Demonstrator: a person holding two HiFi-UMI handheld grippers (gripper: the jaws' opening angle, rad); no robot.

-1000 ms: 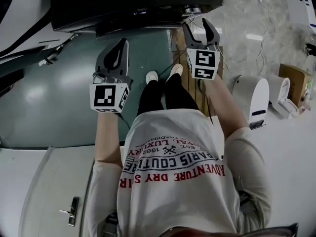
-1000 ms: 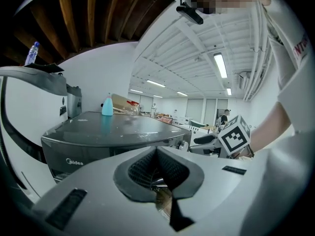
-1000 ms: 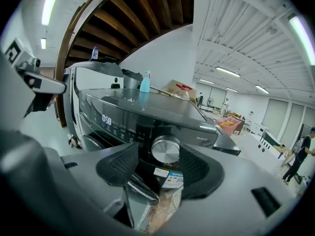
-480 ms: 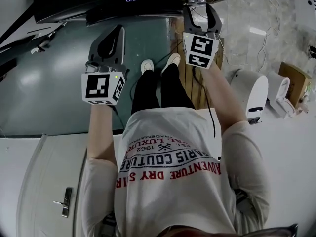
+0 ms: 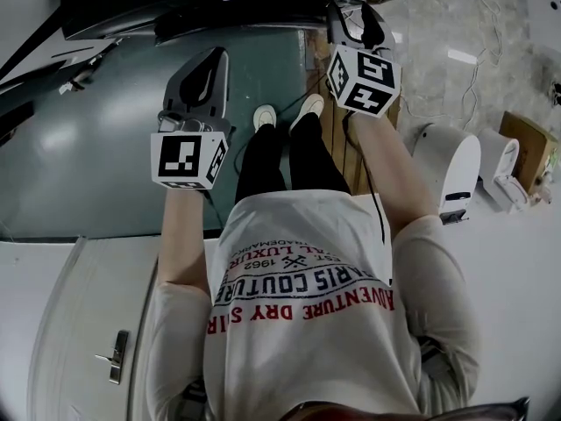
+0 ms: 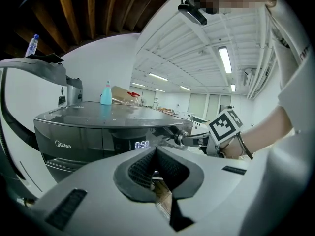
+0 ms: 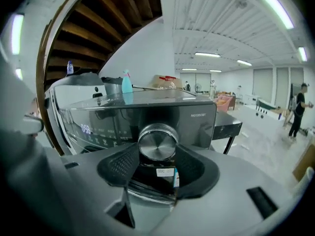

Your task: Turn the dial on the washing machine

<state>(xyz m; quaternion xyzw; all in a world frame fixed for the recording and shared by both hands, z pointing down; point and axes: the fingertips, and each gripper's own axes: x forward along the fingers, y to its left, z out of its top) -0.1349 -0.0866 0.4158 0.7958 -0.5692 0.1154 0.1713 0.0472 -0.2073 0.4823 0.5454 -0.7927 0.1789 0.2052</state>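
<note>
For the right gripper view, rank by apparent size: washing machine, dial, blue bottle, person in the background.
Largest to smallest:
1. washing machine
2. dial
3. person
4. blue bottle
The person stands far off, so only looks small; taller than the dial, but narrower.

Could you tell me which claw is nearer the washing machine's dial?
Right. The right claw is closing its jaws on the dial between them; the left claw hangs shut, off to its left.
</note>
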